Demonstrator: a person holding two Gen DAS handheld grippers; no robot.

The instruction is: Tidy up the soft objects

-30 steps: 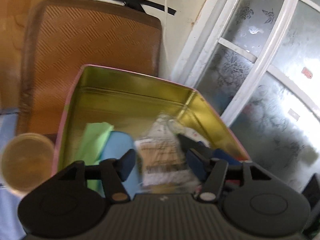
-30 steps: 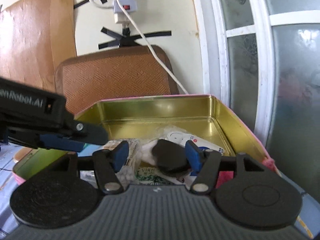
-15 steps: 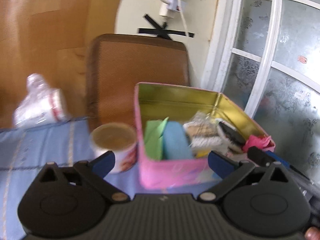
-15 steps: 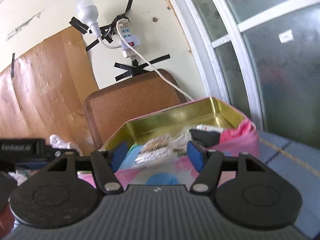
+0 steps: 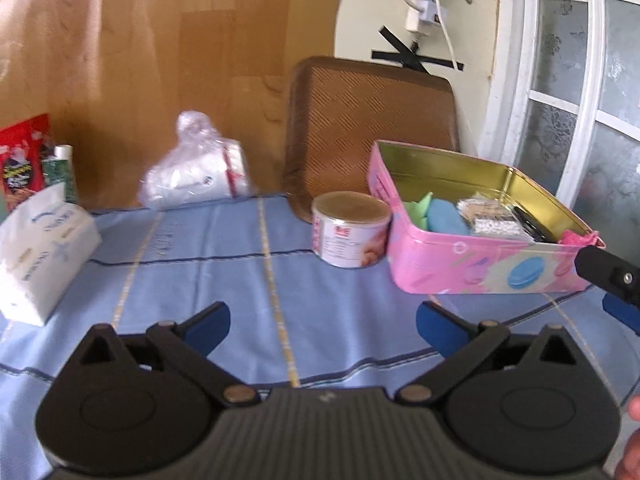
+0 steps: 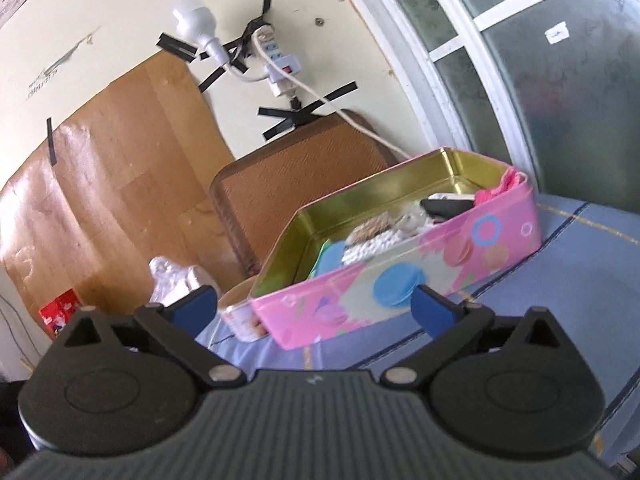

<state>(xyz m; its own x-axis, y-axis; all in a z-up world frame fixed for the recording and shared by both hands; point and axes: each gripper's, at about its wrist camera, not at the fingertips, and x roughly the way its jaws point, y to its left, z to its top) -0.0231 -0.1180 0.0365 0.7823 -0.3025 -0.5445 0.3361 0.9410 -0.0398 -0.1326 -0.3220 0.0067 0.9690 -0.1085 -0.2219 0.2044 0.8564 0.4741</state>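
A pink tin box (image 5: 480,268) with a gold inside stands at the right on the blue cloth; it also shows in the right wrist view (image 6: 400,280). In it lie a green cloth (image 5: 418,208), a blue pad (image 5: 444,220), a clear packet (image 5: 488,216), a black item (image 5: 532,226) and a pink cloth (image 5: 578,237). My left gripper (image 5: 322,326) is open and empty, well in front of the box over the cloth. My right gripper (image 6: 314,308) is open and empty, in front of the box; part of it shows at the right edge of the left view (image 5: 612,276).
A small round can (image 5: 350,230) stands just left of the box. A white tissue pack (image 5: 36,256), a clear plastic bag (image 5: 196,172), a red snack pack (image 5: 22,160) and a brown woven tray (image 5: 372,120) against the wall are behind. A window is at the right.
Both grippers have pulled back out of the box and opened wide. The packet and the black item that were between the jaws now lie in the box.
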